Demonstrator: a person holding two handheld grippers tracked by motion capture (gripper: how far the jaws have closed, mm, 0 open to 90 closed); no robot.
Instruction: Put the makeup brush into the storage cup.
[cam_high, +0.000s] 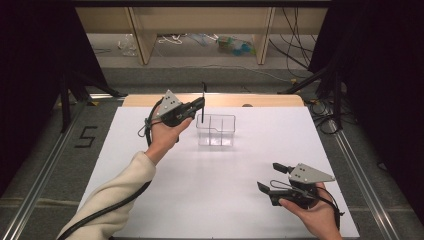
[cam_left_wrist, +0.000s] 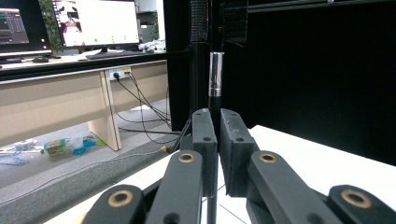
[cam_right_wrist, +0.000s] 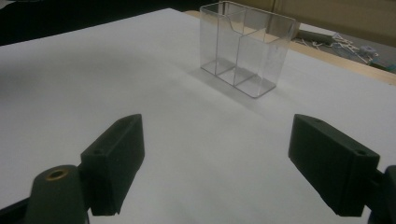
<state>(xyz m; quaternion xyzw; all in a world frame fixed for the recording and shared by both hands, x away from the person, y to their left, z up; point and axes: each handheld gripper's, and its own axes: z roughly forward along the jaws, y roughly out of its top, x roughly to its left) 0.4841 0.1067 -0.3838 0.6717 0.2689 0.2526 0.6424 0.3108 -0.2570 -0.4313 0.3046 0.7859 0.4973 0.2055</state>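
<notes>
cream sleeve (cam_high: 117, 187) on the left arm; black grippers with grey three-cornered plates, trailing black cables.

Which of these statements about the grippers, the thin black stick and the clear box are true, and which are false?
1. The left gripper is shut on the black stick. True.
2. The stick lies flat on the table. False: it stands upright, held at the clear box's left end.
3. The right gripper is open and holds nothing. True.
4. The clear box is one single compartment. False: dividers split it into compartments.
5. The right gripper touches the box. False: it is apart from it, nearer the person.
</notes>
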